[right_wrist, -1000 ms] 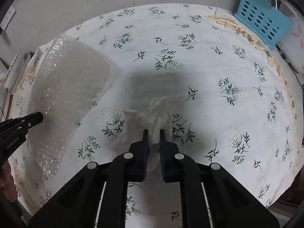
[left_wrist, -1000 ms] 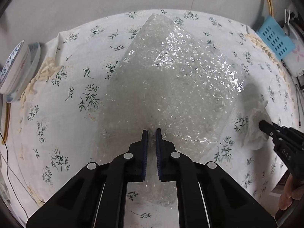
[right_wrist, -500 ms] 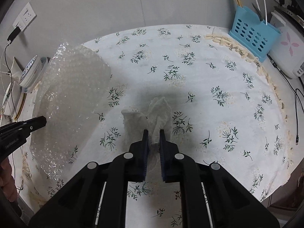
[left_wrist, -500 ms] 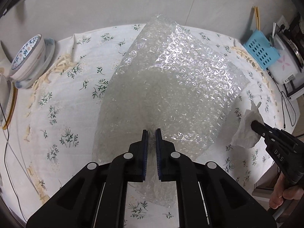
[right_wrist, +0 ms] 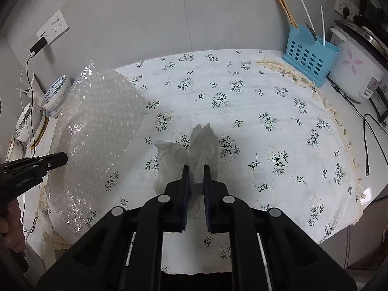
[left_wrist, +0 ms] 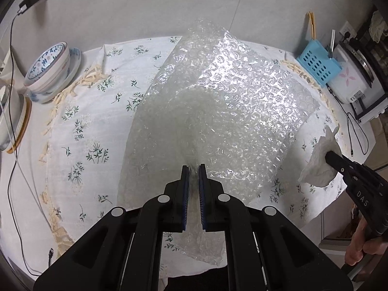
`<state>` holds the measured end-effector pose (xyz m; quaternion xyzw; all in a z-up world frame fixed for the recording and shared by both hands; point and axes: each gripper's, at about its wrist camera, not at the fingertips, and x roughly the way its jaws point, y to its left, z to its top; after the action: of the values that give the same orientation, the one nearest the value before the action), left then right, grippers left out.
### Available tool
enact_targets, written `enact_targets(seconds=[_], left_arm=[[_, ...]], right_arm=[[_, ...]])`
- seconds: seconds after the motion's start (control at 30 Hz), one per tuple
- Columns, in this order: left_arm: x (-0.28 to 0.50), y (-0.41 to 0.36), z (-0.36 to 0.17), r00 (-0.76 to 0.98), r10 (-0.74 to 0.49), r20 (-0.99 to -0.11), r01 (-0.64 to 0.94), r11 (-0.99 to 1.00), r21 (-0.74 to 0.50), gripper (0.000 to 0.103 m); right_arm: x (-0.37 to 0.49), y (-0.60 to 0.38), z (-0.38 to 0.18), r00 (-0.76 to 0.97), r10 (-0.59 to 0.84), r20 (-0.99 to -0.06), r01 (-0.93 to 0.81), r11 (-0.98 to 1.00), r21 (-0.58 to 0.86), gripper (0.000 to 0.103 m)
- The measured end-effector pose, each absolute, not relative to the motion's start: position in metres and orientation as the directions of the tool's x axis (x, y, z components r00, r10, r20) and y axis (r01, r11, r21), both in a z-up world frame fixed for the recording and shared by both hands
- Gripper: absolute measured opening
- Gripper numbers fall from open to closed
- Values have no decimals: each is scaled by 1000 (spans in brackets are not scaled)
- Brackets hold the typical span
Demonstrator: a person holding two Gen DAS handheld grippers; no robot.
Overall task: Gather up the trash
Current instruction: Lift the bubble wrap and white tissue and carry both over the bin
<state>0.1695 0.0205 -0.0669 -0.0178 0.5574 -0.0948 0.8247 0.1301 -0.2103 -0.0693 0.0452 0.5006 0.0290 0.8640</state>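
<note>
Both pieces of trash are off the round table's white floral cloth (right_wrist: 242, 92). The left gripper (left_wrist: 193, 169) is clamped on the clear sheet of bubble wrap (left_wrist: 218, 111), which hangs toward twelve o'clock of it. The right gripper (right_wrist: 196, 169) pinches the crumpled white paper tissue (right_wrist: 201, 143), lifted clear. What remains, I judge, is carrying them to a bin (none is visible).

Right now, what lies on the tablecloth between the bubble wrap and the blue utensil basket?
Right wrist view: only bare floral tablecloth lies between bubble wrap and blue utensil basket.
</note>
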Motion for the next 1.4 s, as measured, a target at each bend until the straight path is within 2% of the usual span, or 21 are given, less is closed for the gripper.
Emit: enact_targets(seconds=[0.73,1.4], left_arm=[[91,21,-30,415,-188,-890,120,981,-152,7],[-8,5,-38,393,-193,-899,85,981,-174,7]], right_arm=[[58,-211,-35,534,141,-833,-54,990,132,10],[-17,-213,-37,521,151,-840,-81,988,128,10]])
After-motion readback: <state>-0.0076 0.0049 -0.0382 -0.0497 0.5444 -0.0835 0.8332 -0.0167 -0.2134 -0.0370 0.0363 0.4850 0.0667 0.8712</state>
